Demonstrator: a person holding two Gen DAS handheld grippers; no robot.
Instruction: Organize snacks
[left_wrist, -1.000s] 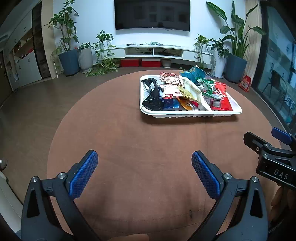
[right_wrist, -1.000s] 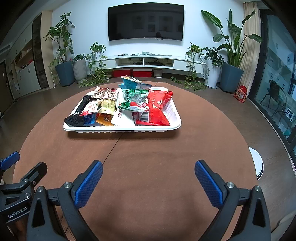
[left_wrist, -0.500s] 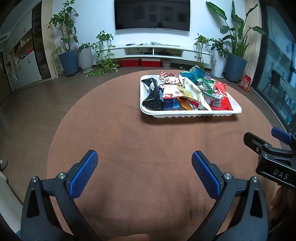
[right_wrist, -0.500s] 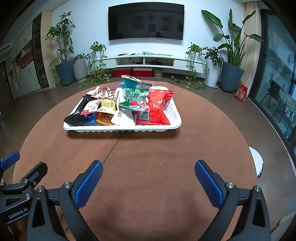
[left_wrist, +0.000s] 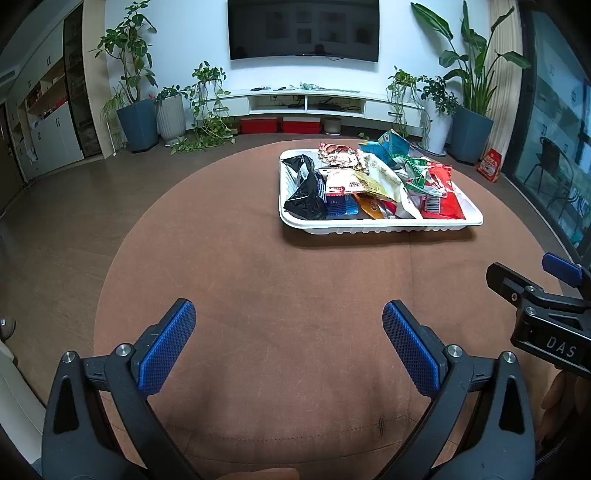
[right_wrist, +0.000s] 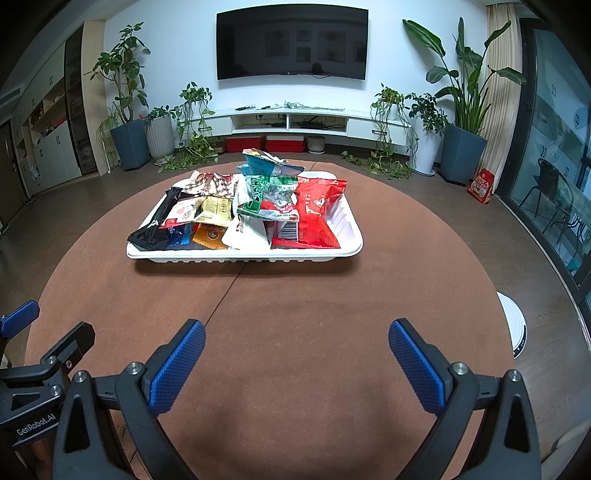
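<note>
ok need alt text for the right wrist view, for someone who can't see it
A white tray piled with snack packets, a red bag at its right end, sits on a round brown table. The open right gripper hovers empty in the foreground, well short of the tray.

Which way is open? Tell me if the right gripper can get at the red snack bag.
Probably yes: the right gripper is open, only bare table lies between it and the red snack bag, uncovered at the tray's right end.

home living room | wall tv (right_wrist: 291, 42) | potted plants (right_wrist: 461, 107) | media console (right_wrist: 295, 120)
</note>
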